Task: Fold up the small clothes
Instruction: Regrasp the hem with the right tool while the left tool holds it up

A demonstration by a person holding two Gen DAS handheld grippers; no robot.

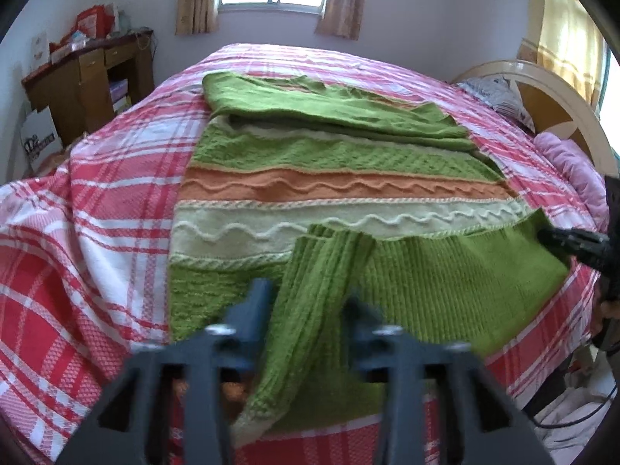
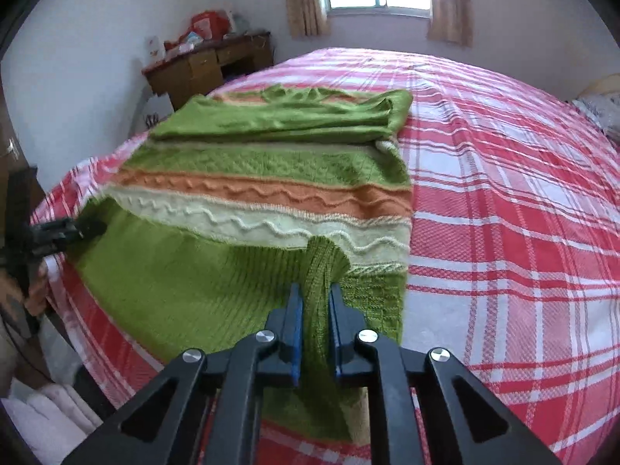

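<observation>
A knitted sweater (image 1: 329, 155) in green with orange and cream wavy bands lies flat on the plaid bed; its far part is folded over itself. My left gripper (image 1: 308, 310) is blurred, and a bunched ridge of the green ribbed hem (image 1: 310, 279) runs up between its fingers, which grip it. In the right wrist view my right gripper (image 2: 314, 302) is shut on a pinched fold of the same hem, near the sweater's (image 2: 271, 162) right side. Each gripper shows in the other's view: the right one (image 1: 542, 236) at the hem's right corner, the left one (image 2: 89, 228) at its left corner.
The red and white plaid bedcover (image 1: 97, 213) slopes off at the near edge. A wooden desk (image 1: 89, 73) with clutter stands at the back left under a curtained window. A round headboard (image 1: 542, 89) and a pink pillow (image 1: 573, 162) are on the right. White cloth (image 2: 50, 407) lies on the floor.
</observation>
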